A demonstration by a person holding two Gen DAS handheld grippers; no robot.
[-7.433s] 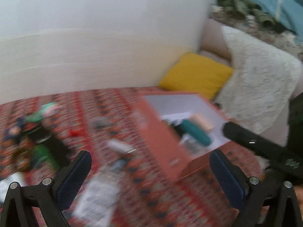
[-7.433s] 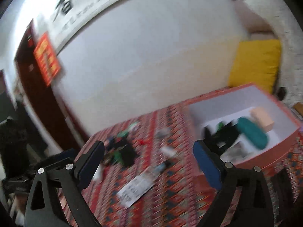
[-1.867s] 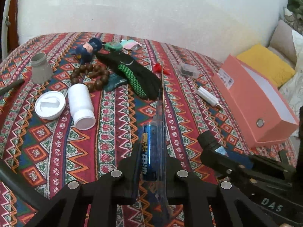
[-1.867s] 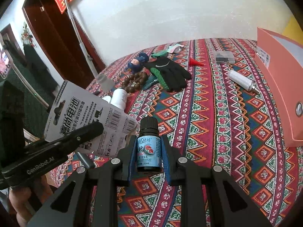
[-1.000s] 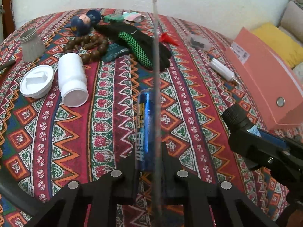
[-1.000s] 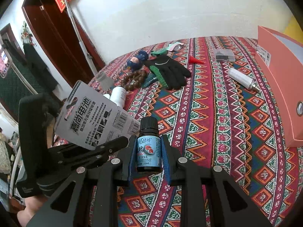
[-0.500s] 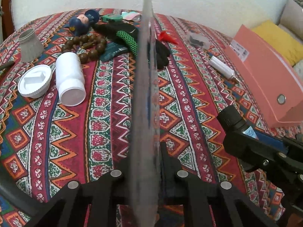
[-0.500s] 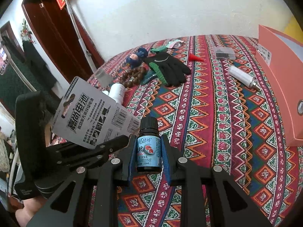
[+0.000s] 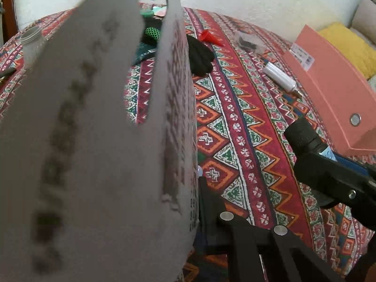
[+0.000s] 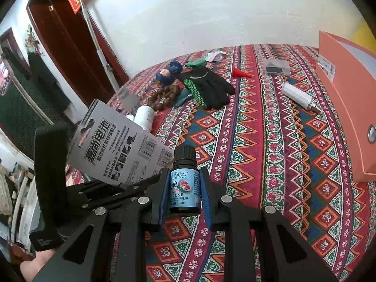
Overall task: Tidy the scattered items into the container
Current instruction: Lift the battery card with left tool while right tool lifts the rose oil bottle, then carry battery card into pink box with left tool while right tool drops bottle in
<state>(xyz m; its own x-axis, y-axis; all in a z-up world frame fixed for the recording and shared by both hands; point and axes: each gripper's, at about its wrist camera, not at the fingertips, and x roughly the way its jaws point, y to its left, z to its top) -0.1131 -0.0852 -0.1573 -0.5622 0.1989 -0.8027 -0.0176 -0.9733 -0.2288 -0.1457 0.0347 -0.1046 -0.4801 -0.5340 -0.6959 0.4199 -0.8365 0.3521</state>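
My right gripper [image 10: 185,192] has its fingers clamped on a small dark glass rose essential oil bottle [image 10: 185,183], upright, with a ribbed black cap and a glossy blue label. My left gripper [image 10: 131,183] has its fingers pressed together on a battery blister card [image 10: 117,148], thin grey cardboard with printed text and barcodes, tilted up so that it blocks most of the left wrist view. Both are held above the patterned bedspread [image 10: 270,155], near its front edge and well apart from the coral-pink storage box [image 10: 347,108], which stands at the right edge with its open top facing away.

I judge the tidying only partly along: two items are in hand but not yet delivered, and much lies loose on the woven cloth. Left to collect are a black fabric glove with a green mesh patch [image 10: 206,87], a string of round brown wooden beads [image 10: 164,96], a white plastic bottle [image 10: 145,115], a small doll figure [image 10: 168,72], a red cone [image 10: 239,72], a clear plastic case [image 10: 276,67] and a white tube with a metal tip [image 10: 299,97].
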